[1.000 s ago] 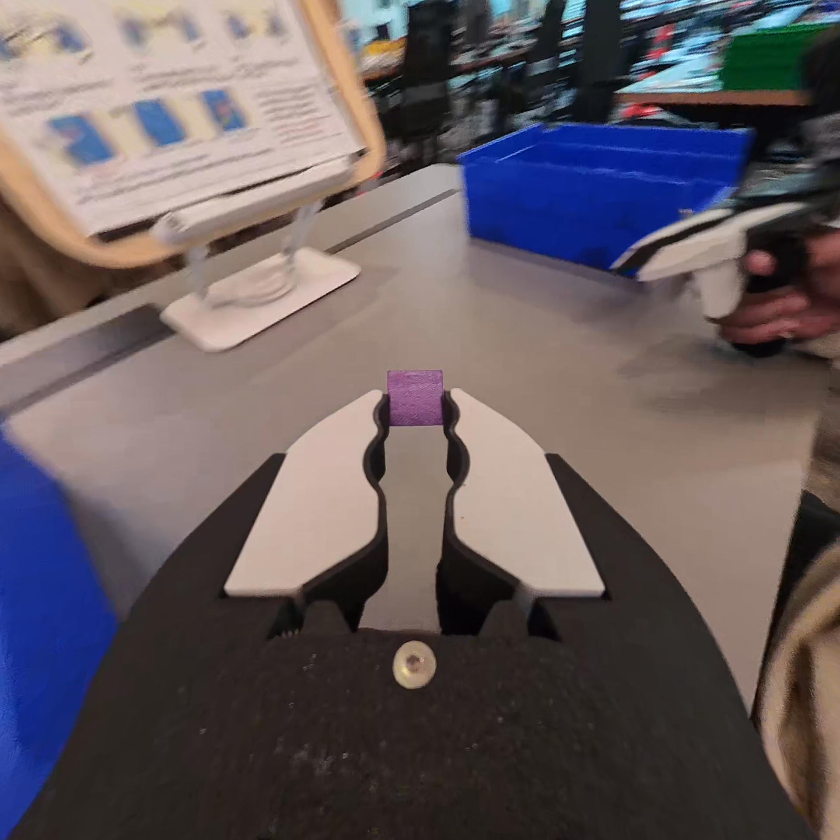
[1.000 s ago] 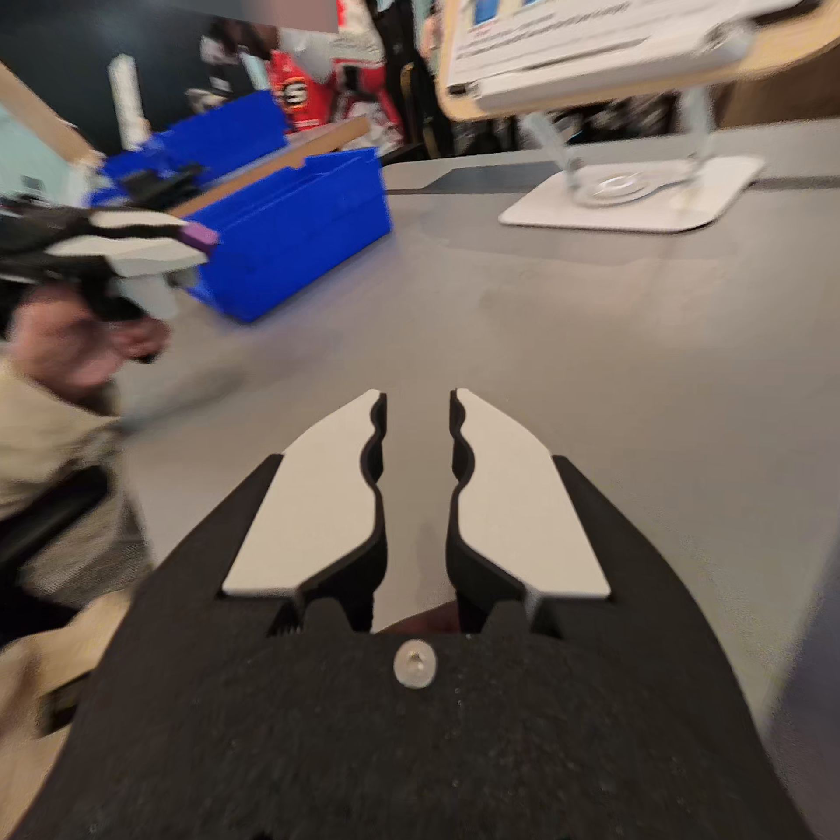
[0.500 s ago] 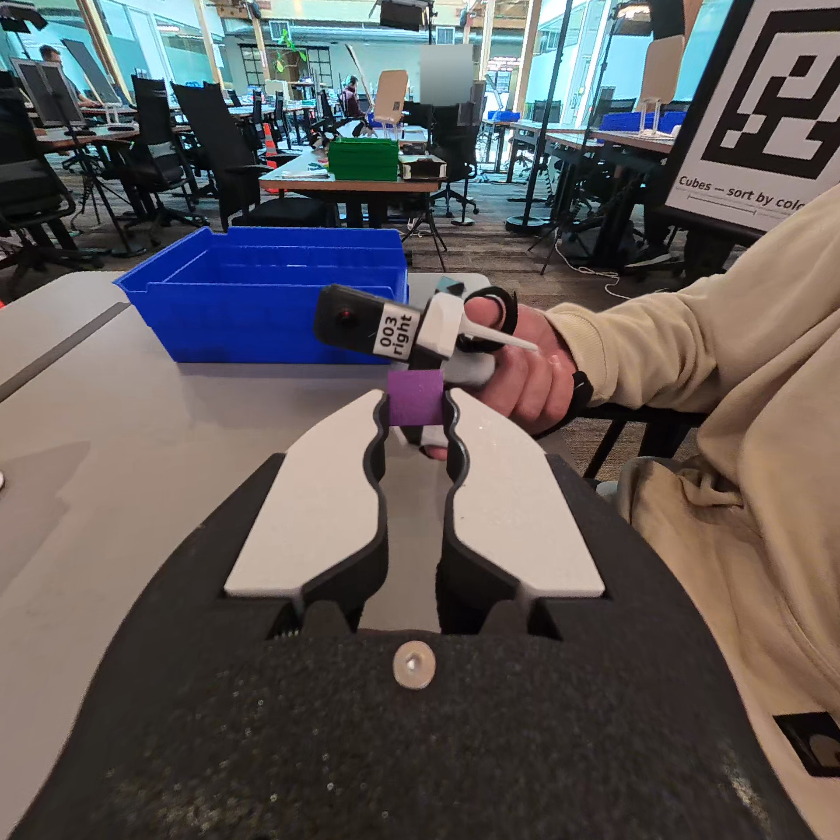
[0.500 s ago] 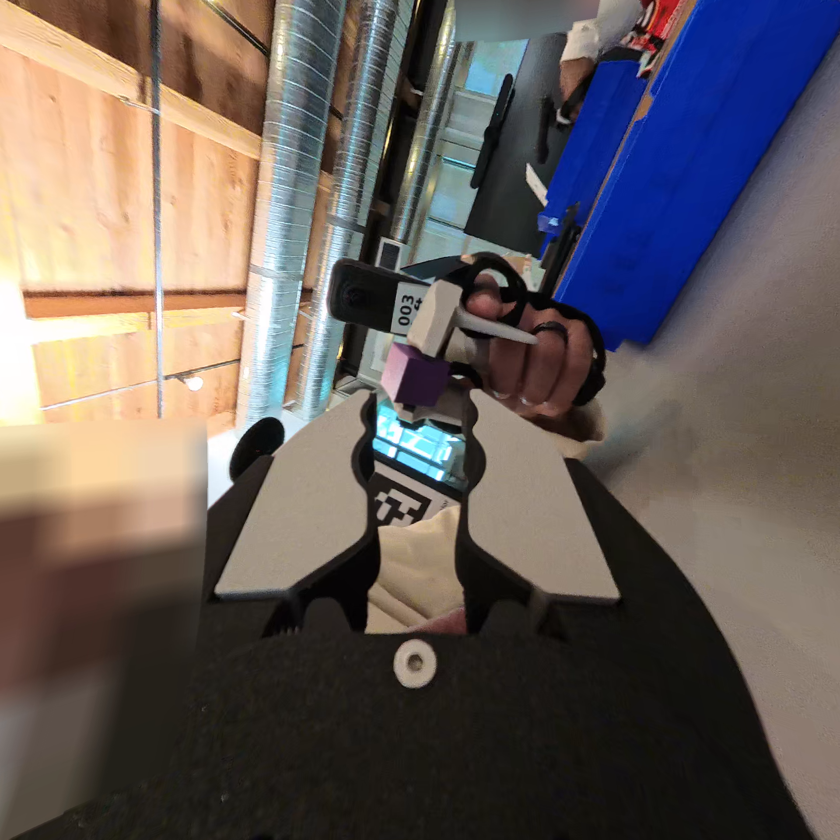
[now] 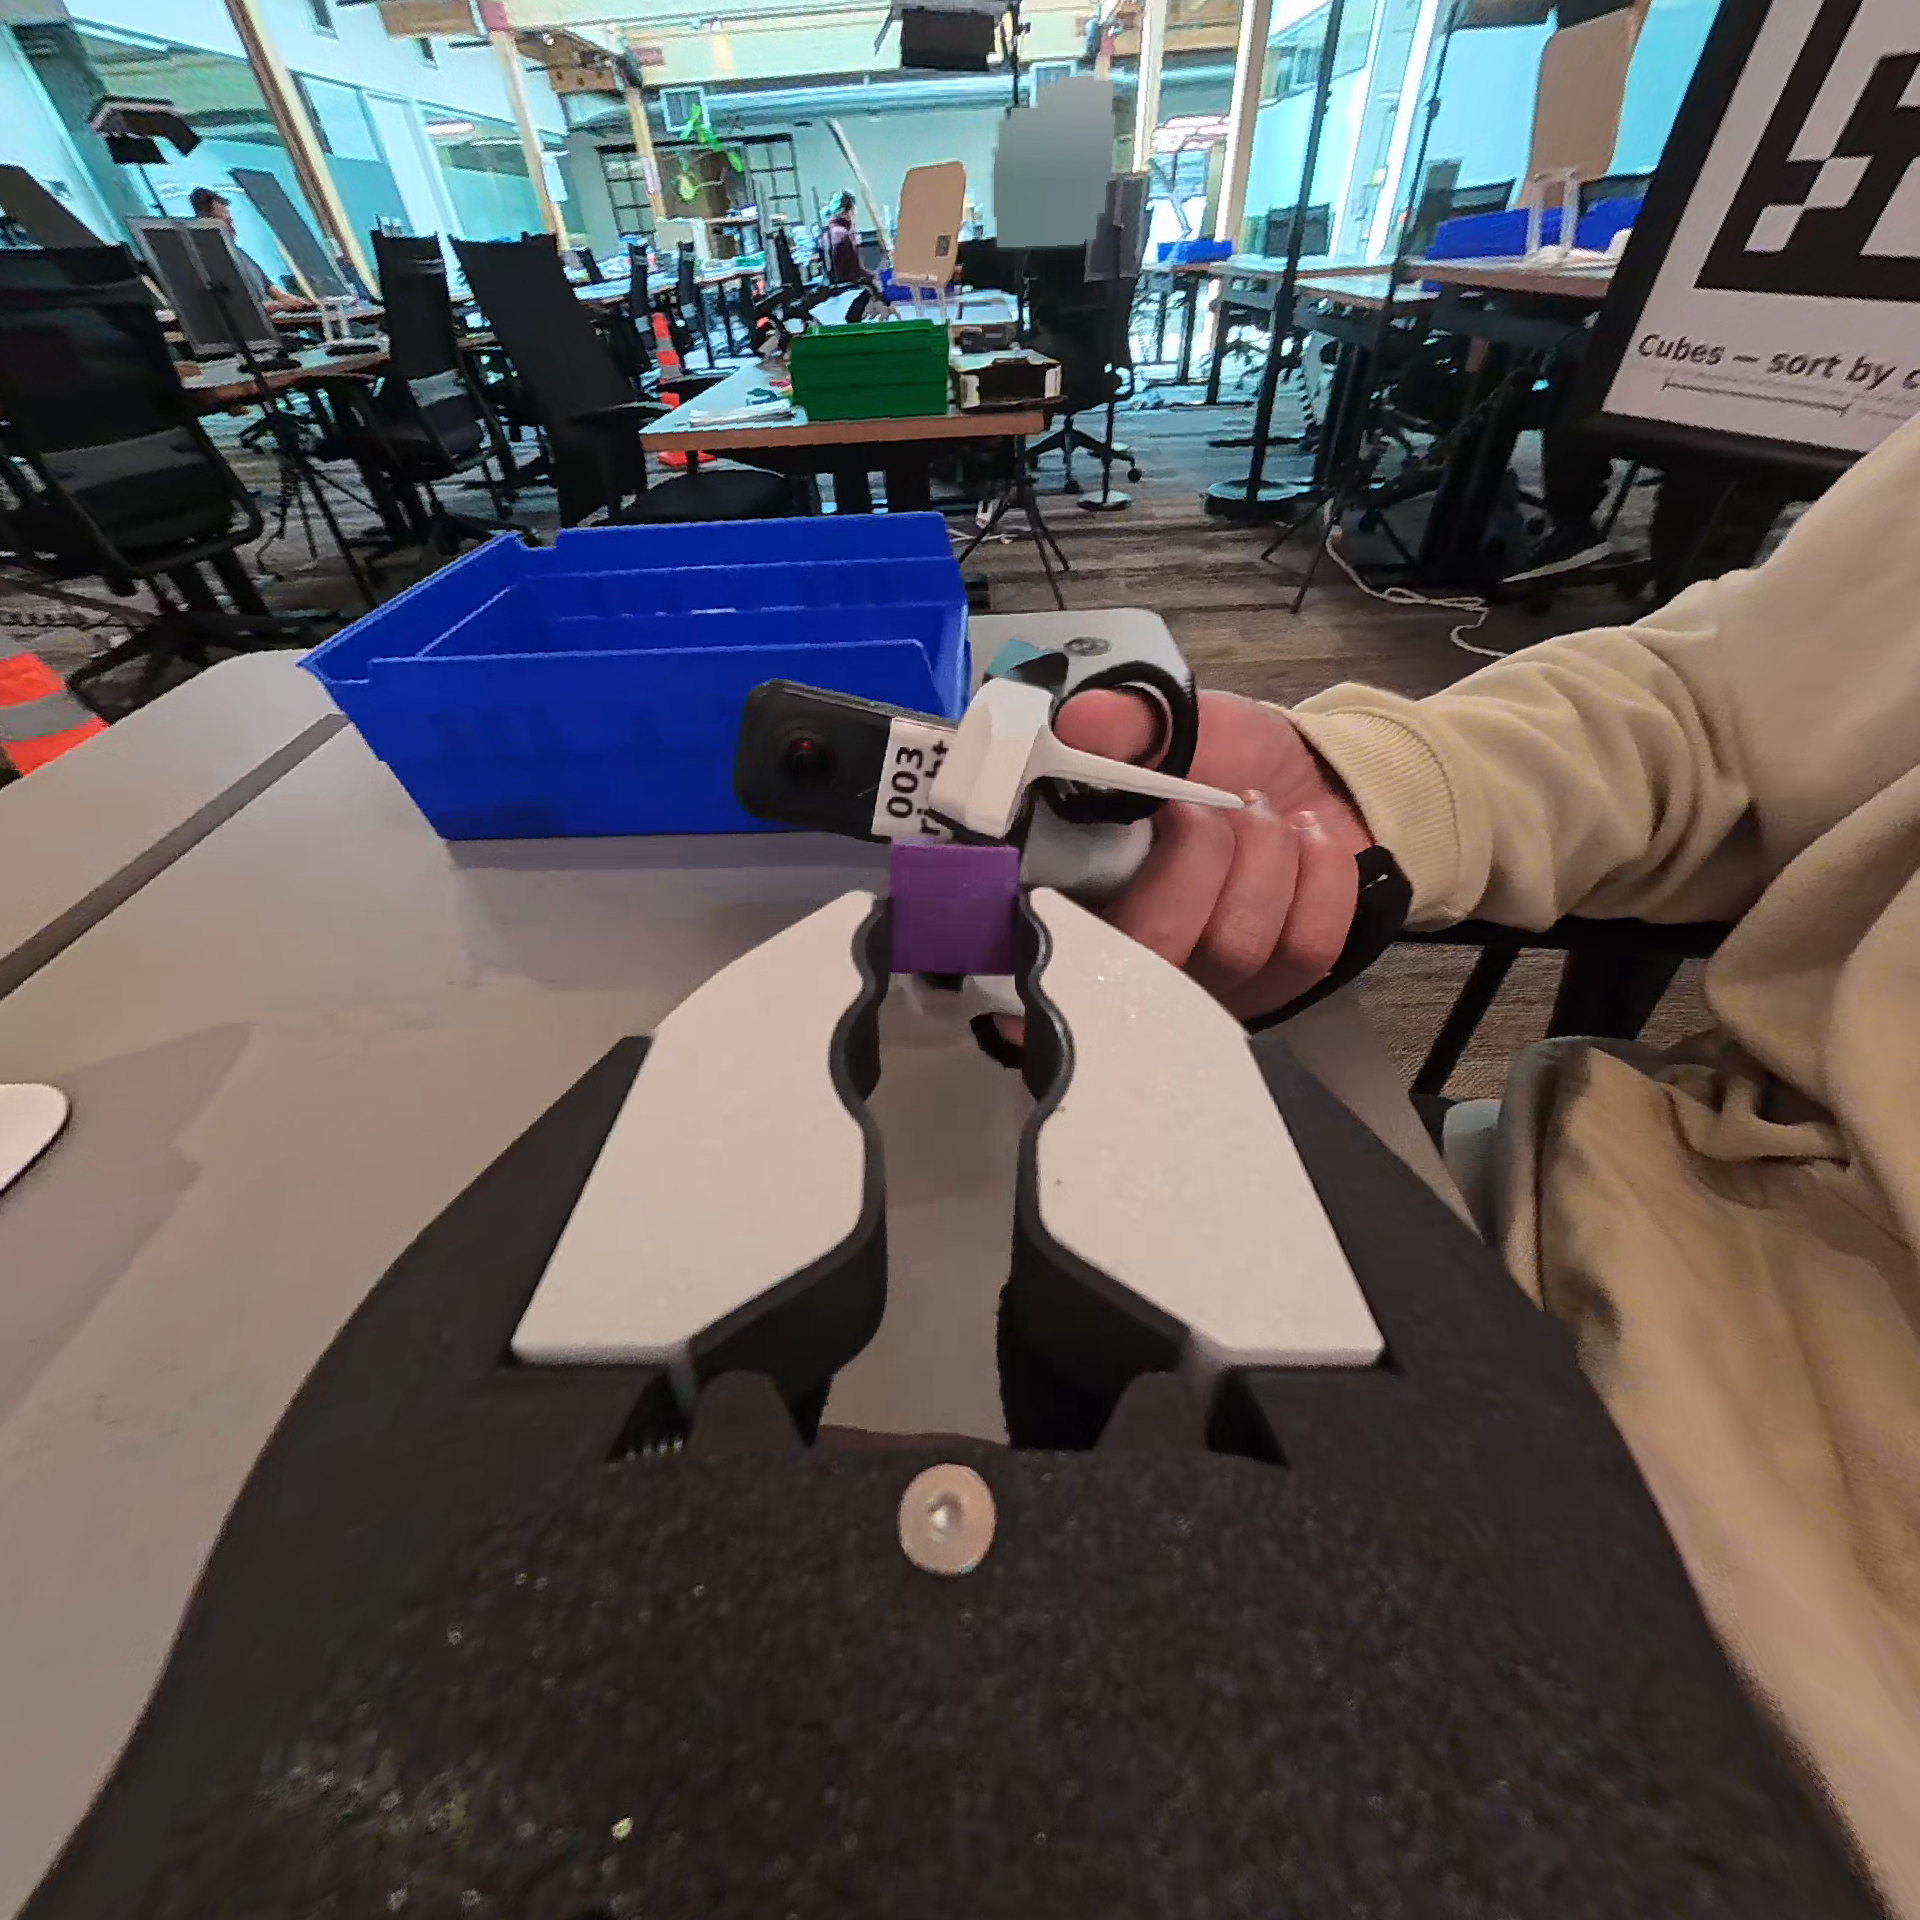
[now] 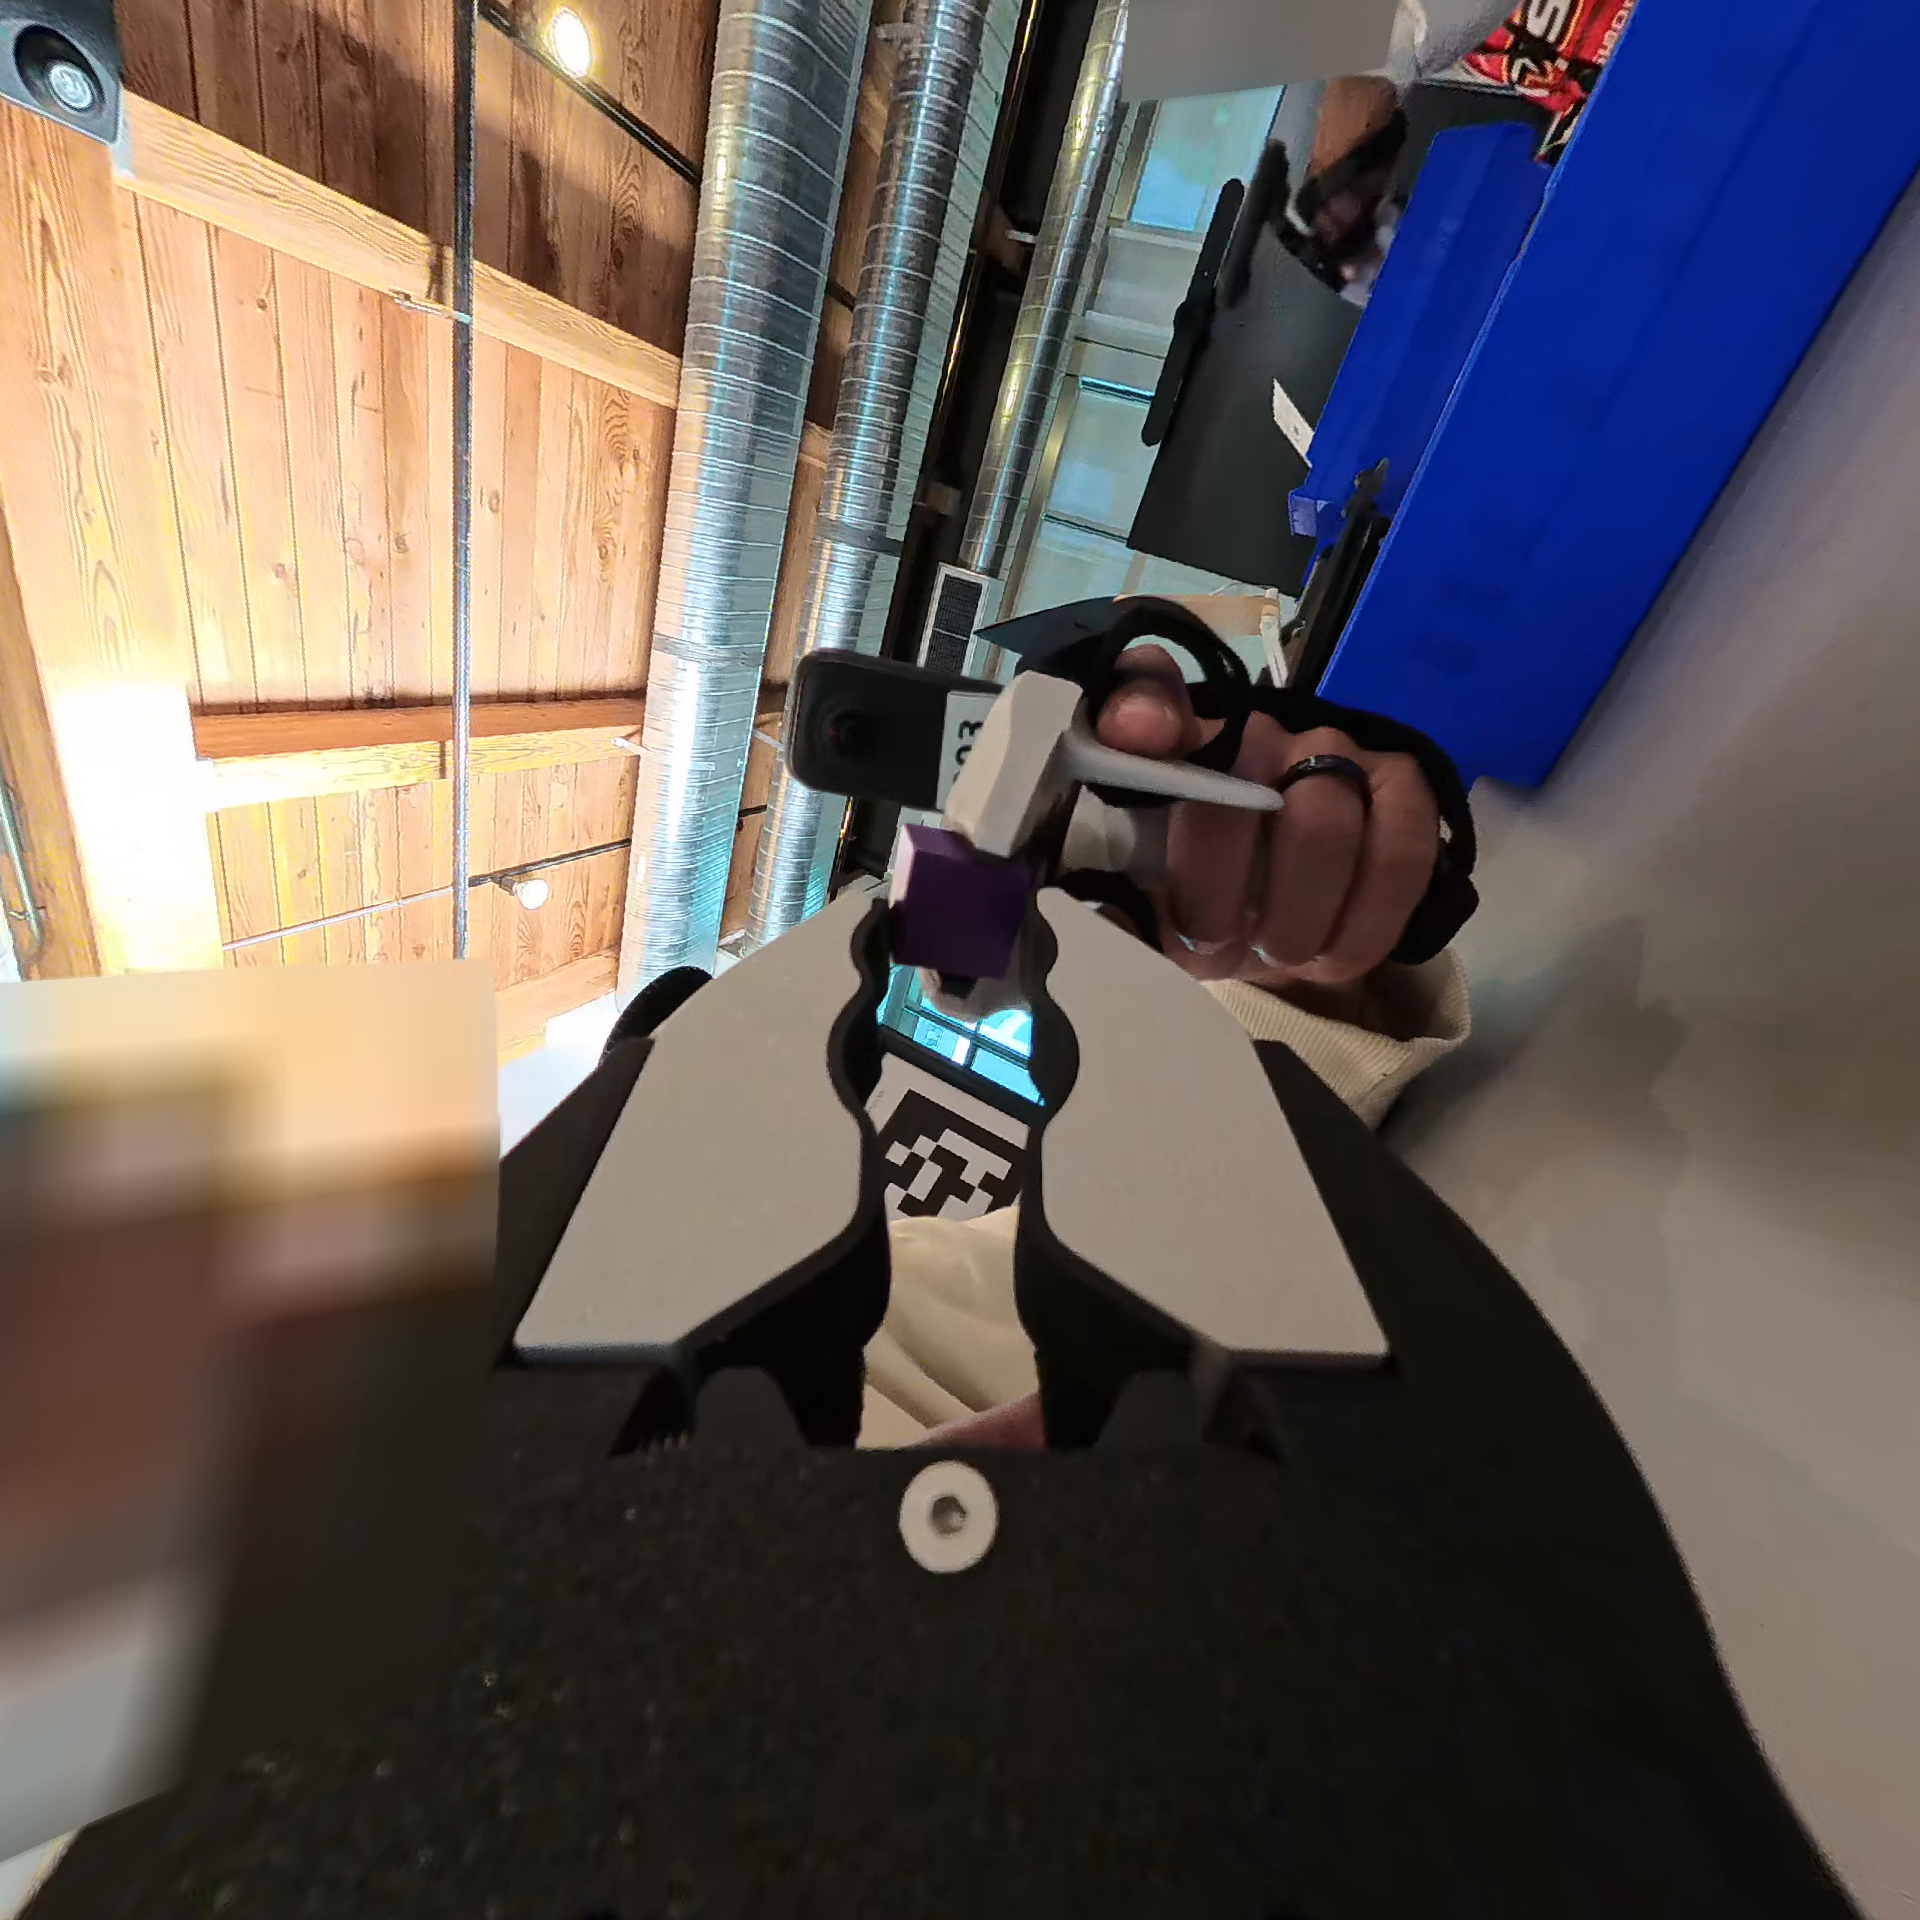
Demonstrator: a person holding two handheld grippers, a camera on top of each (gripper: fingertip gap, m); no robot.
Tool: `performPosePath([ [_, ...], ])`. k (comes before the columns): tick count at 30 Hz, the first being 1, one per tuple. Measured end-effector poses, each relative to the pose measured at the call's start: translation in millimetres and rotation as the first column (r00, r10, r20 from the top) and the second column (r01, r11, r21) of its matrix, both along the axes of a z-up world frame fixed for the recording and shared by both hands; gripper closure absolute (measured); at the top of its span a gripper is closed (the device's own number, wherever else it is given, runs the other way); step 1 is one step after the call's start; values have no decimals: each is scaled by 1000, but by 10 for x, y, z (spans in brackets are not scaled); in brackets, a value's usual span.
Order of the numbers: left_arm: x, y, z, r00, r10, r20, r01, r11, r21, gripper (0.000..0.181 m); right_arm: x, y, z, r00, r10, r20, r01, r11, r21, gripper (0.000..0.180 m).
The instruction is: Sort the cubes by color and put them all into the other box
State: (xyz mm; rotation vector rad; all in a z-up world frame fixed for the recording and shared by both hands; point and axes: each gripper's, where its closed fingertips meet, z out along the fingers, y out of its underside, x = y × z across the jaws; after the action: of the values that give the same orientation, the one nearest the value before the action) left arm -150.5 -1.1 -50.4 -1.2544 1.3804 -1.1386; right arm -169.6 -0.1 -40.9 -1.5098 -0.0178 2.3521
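**Purple cube held between two facing tools**

In the left wrist view a blue box [image 5: 644,675] stands on the grey counter [image 5: 312,987] behind the tools, with a sleeved arm [image 5: 1610,748] coming in from the right and office chairs and desks beyond. The right tool [image 5: 951,1003] points back at the left one, partly hidden by the cube.

The purple cube [image 5: 954,909] is small, matte and square-edged, lifted off the counter. The left tool [image 5: 954,940] pinches it at its fingertips. In the right wrist view the right tool [image 6: 956,940] has the cube [image 6: 961,914] between its tips; whether it grips it I cannot tell.
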Motion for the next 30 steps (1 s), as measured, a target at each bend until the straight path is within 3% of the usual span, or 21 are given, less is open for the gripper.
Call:
performPosePath([
  [1, -2, -1, -12, 1000, 13, -10, -13, 1000, 4, 155, 2, 7, -10, 1000, -4, 3, 4, 1000, 6, 157],
  [4, -75, -70, -37, 997, 44, -58, -45, 999, -13, 121, 22, 38, -65, 998, -34, 47, 33, 999, 27, 158],
  [6, -209, -178, -22, 995, 71, -67, -73, 997, -26, 114, 74, 42, -88, 994, -65, 92, 59, 996, 68, 158],
  [8, -397, -164, -49, 975, 206, -87, -210, 977, -38, 114, 165, 52, -92, 986, -109, 127, 97, 990, 100, 158],
  [10, -664, 22, -173, 878, 455, -146, -468, 881, -69, 114, 239, 57, -187, 947, -198, 254, 148, 968, 203, 158],
  [12, -1035, 198, -355, 695, 689, -205, -713, 696, -80, 115, 331, 63, -316, 860, -326, 392, 194, 921, 338, 158],
  [13, -1213, 238, -451, 606, 760, -235, -790, 610, -66, 118, 380, 52, -371, 815, -380, 437, 206, 896, 393, 158],
  [15, -1392, 221, -563, 536, 805, -255, -840, 539, -61, 118, 495, 41, -483, 722, -488, 491, 240, 842, 483, 158],
  [17, -1434, 183, -621, 536, 807, -248, -843, 530, -97, 118, 591, 15, -591, 660, -546, 516, 256, 809, 529, 158],
  [19, -1410, 150, -674, 560, 785, -266, -827, 550, -118, 118, 625, -30, -634, 649, -548, 527, 258, 811, 525, 158],
  [23, -1389, 128, -667, 578, 773, -261, -813, 573, -104, 118, 782, -91, -419, 567, -625, 536, 204, 737, 644, 158],
  [24, -1388, 115, -647, 582, 772, -256, -810, 577, -101, 119, 935, -92, -261, 509, -676, 533, 170, 685, 708, 158],
  [26, -1395, 96, -583, 586, 776, -234, -808, 582, -93, 119, 1478, -34, 64, 313, -773, 551, 91, 602, 793, 158],
  [29, -1405, 88, -518, 587, 779, -222, -807, 584, -84, 119, 2548, 142, 258, -82, -782, 618, -81, 624, 777, 158],
  [30, -1396, 89, -504, 591, 776, -219, -804, 588, -89, 119, 2813, 216, 204, -164, -741, 651, -140, 671, 728, 158],
])
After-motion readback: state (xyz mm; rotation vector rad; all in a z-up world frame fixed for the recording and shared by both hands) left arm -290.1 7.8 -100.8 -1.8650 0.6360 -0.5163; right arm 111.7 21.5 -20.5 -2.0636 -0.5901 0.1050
